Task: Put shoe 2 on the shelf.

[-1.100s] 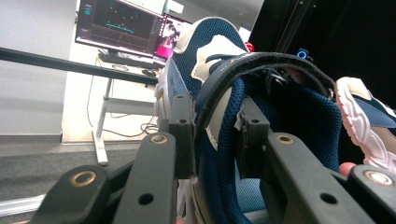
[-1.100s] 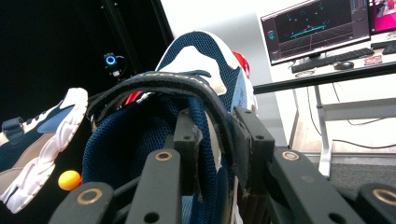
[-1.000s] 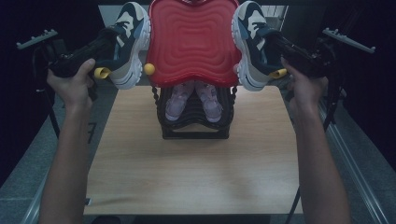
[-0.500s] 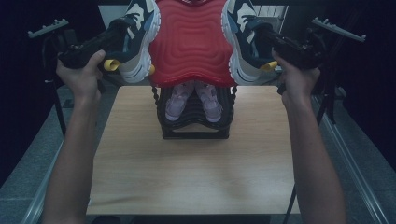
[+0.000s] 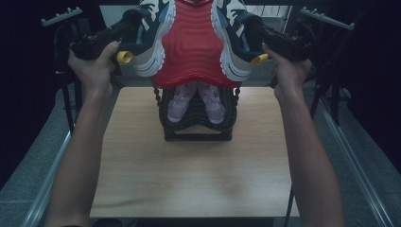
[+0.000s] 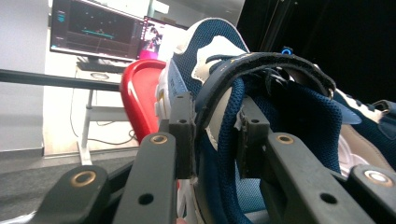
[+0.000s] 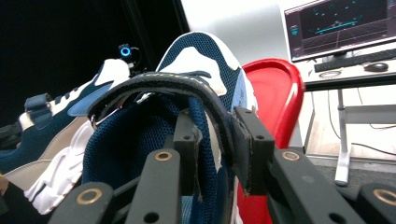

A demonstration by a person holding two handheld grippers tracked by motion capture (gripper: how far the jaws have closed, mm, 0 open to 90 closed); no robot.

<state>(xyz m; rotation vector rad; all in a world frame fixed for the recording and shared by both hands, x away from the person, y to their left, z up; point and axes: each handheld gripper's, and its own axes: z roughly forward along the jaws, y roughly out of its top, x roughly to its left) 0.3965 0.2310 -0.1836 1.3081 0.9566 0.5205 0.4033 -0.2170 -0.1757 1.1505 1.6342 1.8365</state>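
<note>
Two blue-and-white sneakers hang in the air above the surface (image 5: 189, 165), flanking a red tray (image 5: 194, 42). The left hand-held gripper (image 6: 212, 135) pinches the left sneaker's (image 5: 151, 42) collar; the right hand-held gripper (image 7: 215, 144) pinches the right sneaker's (image 5: 231, 42). A black shoe rack (image 5: 196, 125) with pink shoes (image 5: 196, 101) stands below.

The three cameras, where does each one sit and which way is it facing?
High view: above the person's side, looking forward and down on the table; forearms, both hands show.
Left gripper view: rides the left gripper, looking along its jaws clamped on the left sneaker.
Right gripper view: rides the right gripper, jaws clamped on the right sneaker.
Shared: red tray, both sneakers.
</note>
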